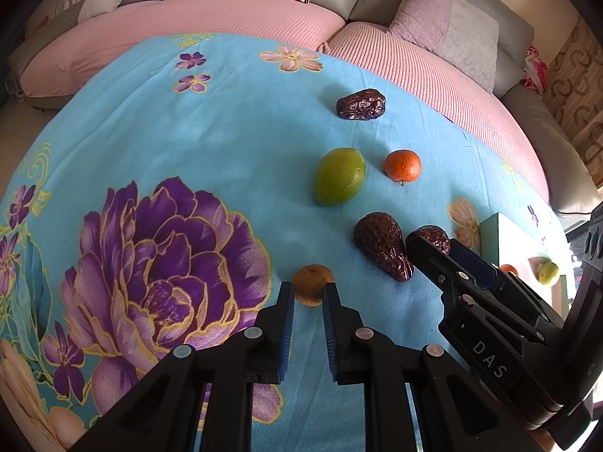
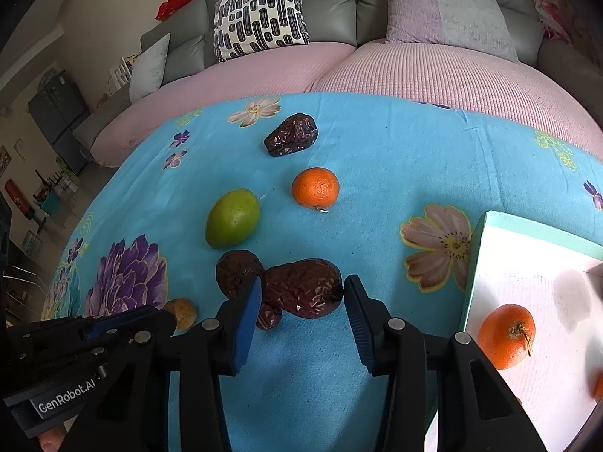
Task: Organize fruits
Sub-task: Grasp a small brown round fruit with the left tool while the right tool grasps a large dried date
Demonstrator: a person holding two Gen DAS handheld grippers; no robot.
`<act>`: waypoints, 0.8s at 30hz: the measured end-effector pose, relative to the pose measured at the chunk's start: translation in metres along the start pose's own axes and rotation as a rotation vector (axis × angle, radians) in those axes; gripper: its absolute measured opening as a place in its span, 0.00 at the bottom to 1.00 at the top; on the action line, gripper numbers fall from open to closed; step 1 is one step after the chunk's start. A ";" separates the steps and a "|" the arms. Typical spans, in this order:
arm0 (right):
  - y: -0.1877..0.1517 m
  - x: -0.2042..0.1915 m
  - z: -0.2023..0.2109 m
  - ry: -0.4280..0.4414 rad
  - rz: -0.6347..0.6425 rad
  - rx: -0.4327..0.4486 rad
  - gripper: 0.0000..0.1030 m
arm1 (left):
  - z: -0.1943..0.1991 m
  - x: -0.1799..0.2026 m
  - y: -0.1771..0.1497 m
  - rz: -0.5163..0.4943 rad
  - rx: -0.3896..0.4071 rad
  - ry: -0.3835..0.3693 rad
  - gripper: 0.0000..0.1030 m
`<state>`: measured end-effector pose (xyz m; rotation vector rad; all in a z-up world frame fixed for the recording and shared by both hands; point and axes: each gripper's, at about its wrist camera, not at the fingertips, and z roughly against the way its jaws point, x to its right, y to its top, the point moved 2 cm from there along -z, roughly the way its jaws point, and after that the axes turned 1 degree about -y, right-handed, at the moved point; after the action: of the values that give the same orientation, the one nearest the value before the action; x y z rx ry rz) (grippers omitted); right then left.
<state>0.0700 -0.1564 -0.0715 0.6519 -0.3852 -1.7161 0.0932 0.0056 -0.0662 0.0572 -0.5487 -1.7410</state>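
Right gripper [image 2: 301, 301]: blue-padded fingers apart, straddling the nearest wrinkled dark-red date [image 2: 305, 286] on the blue floral cloth [image 2: 377, 158]; the pads sit at its two ends, not visibly pressing yet. A second date [image 2: 237, 273] lies touching it on the left — judged a crowding risk, since the left finger comes down right at the seam between the two. Left gripper [image 1: 308, 295]: fingers apart with a narrow gap, a small tan-brown fruit [image 1: 312, 284] just beyond the tips, not clamped. Handling estimate: the dates look light, leathery and slightly yielding, skin glossy so possibly slick; best taken across the plump middle with modest squeeze. The brown fruit is small and round, likely to roll if nudged. Further out, well apart: a green fruit [image 2: 233, 217], an orange [image 2: 316, 187], a third date [image 2: 291, 135]. At right, a pale tray with a green rim [image 2: 527, 228] holds another orange [image 2: 507, 335]. Legible text: "GenRobot.AI" on the left gripper's body in the right view; "DAS" on the right gripper in the left view.
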 end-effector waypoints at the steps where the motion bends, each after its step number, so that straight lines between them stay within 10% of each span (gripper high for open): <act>1: 0.000 0.000 0.001 -0.004 0.003 0.003 0.46 | 0.001 0.000 0.000 0.002 0.004 -0.001 0.16; 24: 0.003 0.000 0.065 -0.080 0.051 0.105 0.45 | -0.006 -0.010 0.003 0.097 -0.024 -0.126 0.22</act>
<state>0.0330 -0.1627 -0.0182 0.6455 -0.5468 -1.6853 0.1003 0.0121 -0.0732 -0.0949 -0.6128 -1.6638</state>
